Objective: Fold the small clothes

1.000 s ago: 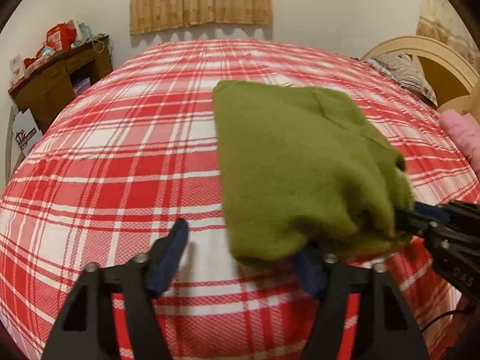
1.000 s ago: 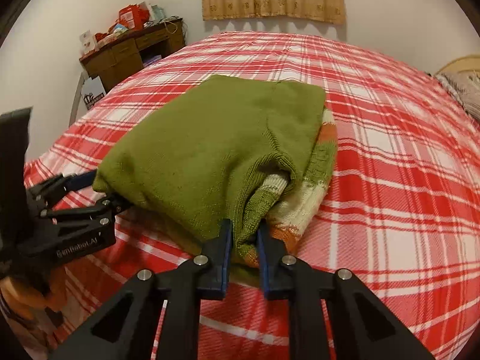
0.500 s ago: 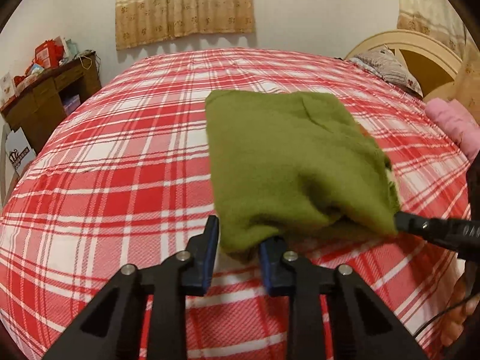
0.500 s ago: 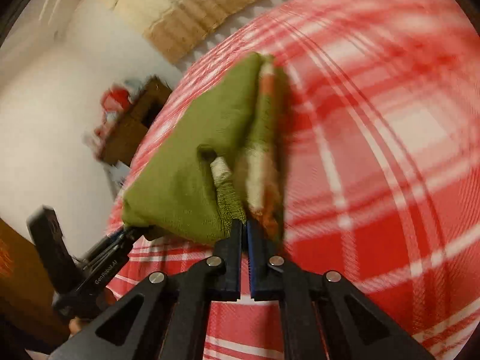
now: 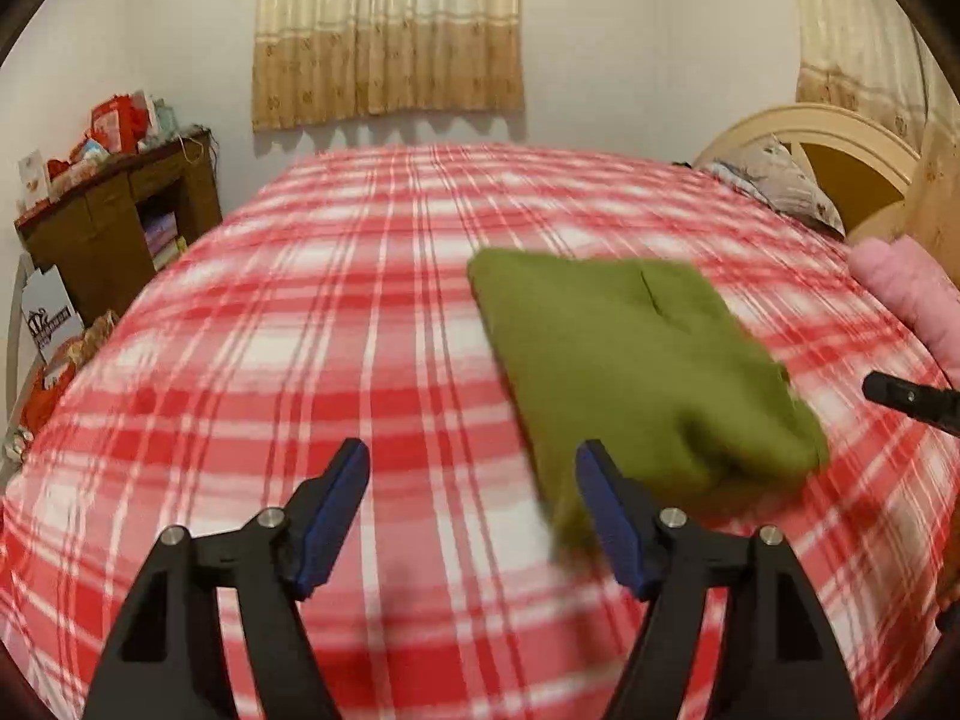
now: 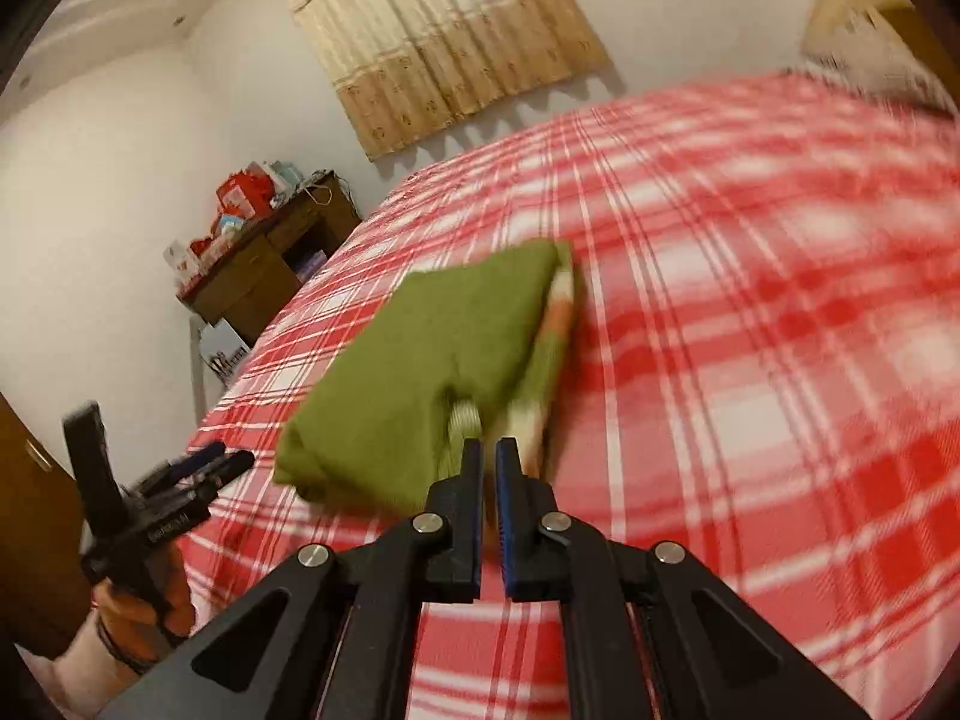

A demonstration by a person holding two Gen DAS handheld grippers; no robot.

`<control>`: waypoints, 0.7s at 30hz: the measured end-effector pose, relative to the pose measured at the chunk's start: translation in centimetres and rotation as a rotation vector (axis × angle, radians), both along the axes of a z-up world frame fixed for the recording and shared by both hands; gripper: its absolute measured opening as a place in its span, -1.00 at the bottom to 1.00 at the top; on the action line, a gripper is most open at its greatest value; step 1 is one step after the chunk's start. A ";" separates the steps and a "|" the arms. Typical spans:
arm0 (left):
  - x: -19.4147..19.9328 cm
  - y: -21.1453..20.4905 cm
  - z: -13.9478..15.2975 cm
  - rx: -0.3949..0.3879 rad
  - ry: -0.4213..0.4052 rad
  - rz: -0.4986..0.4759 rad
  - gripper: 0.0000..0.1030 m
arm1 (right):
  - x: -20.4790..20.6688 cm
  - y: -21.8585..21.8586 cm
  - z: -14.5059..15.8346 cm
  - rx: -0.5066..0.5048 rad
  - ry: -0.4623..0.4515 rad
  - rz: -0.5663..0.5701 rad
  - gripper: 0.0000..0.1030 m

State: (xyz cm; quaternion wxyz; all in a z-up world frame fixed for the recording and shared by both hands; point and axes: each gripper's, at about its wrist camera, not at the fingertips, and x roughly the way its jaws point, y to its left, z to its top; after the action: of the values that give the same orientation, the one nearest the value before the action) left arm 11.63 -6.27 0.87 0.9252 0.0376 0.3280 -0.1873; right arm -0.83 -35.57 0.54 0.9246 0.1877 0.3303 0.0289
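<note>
White lettering is printed on the black body of the left tongs (image 6: pixel 204 465) in the right wrist view, too small and blurred to read. A white bag (image 5: pixel 51 315) beside the wooden counter (image 5: pixel 114 222) bears a dark crown emblem over a line of print, also illegible. No other text can be read.

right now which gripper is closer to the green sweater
Right. The right gripper sits at the sweater's near edge, jaws nearly shut, though blur hides any pinch. The left gripper is open, off the sweater's near left corner.
</note>
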 end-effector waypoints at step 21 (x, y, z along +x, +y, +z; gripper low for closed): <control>4.9 -4.0 -2.1 -0.024 0.093 -0.112 0.49 | 6.1 0.8 -4.6 -0.003 0.117 0.021 -0.91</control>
State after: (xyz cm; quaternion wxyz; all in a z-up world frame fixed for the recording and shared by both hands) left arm 16.53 -10.22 -1.26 0.8973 0.0362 0.3658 -0.2443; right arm 5.25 -34.74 -4.05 0.9036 0.1844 0.3858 0.0272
